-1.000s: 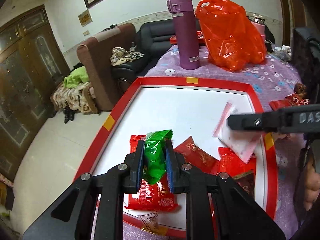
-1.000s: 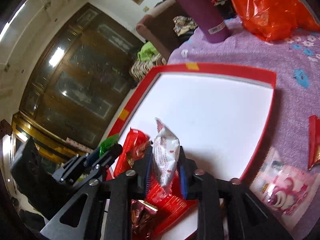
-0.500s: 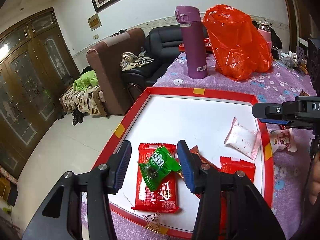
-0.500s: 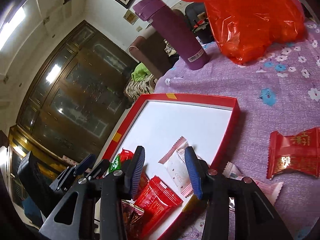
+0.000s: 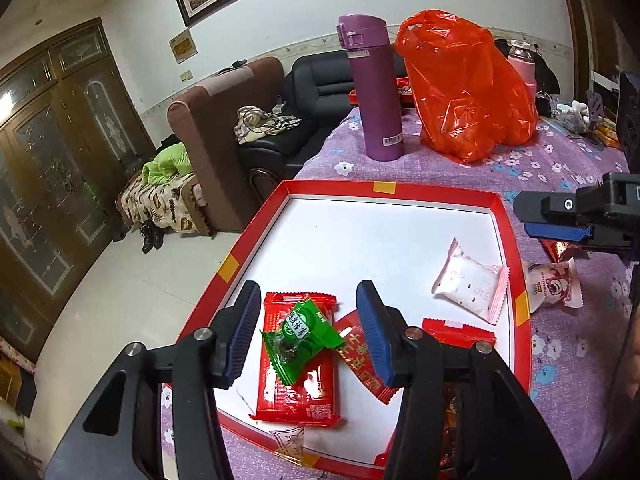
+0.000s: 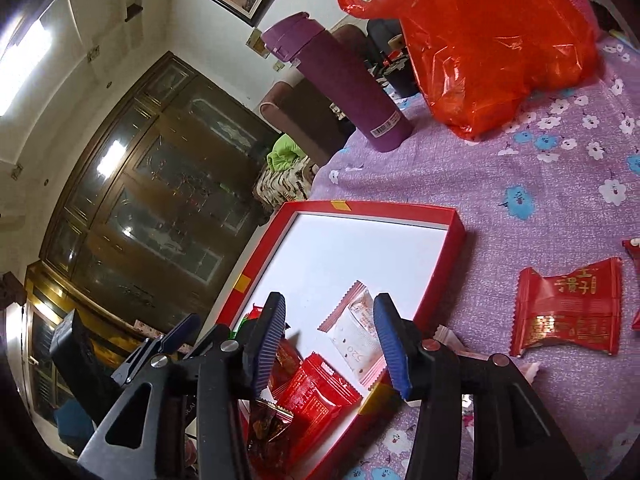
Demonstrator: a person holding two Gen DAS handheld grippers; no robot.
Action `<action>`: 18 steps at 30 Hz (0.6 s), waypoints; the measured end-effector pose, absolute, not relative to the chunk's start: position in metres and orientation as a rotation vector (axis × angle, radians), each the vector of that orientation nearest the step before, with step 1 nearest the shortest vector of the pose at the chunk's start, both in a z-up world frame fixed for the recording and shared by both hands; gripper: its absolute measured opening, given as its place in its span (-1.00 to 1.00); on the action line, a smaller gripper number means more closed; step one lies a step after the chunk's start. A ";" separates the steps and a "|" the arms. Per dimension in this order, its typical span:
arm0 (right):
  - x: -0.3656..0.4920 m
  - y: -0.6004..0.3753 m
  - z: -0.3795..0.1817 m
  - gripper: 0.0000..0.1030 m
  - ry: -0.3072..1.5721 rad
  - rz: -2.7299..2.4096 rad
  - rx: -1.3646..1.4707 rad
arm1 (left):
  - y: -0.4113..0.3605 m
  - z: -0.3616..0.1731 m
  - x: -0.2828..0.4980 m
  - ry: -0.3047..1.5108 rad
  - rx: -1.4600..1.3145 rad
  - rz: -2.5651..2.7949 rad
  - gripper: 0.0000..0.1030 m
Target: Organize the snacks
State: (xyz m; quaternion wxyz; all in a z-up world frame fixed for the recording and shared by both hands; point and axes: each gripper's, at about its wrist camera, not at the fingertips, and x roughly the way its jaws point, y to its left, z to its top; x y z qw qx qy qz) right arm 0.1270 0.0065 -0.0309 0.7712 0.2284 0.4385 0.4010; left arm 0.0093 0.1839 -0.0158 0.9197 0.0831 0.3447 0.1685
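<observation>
Both your tongs hang apart over the red tray (image 5: 256, 236).
Left tongs (image 5: 308, 334) dropped the green packet (image 5: 301, 338); right tongs (image 6: 330, 340) released the white packet (image 6: 358, 340); lower-frame wrappers hidden.

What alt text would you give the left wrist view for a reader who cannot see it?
The left gripper, jaws open, hovers over a green snack packet lying on a red packet in a red-rimmed white tray. A white-and-pink packet lies toward the tray's right side. Beyond it on the purple flowered tablecloth stand a purple flask and an orange plastic bag.
</observation>
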 end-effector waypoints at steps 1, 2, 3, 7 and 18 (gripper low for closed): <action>0.127 0.003 -0.030 -0.06 0.951 0.869 0.501 | 0.182 -0.016 0.010 0.709 0.173 0.344 -0.06; 0.127 0.000 -0.029 -0.06 0.951 0.868 0.506 | 0.181 -0.015 0.010 0.711 0.174 0.342 -0.06; 0.127 -0.003 -0.028 -0.05 0.950 0.866 0.512 | 0.179 -0.015 0.011 0.713 0.175 0.339 -0.06; 0.130 -0.022 -0.024 -0.03 0.949 0.839 0.511 | 0.161 -0.015 0.012 0.721 0.184 0.291 -0.06; 0.157 -0.109 -0.045 0.11 1.098 0.650 0.580 | 0.077 -0.018 0.034 0.751 0.272 0.058 0.18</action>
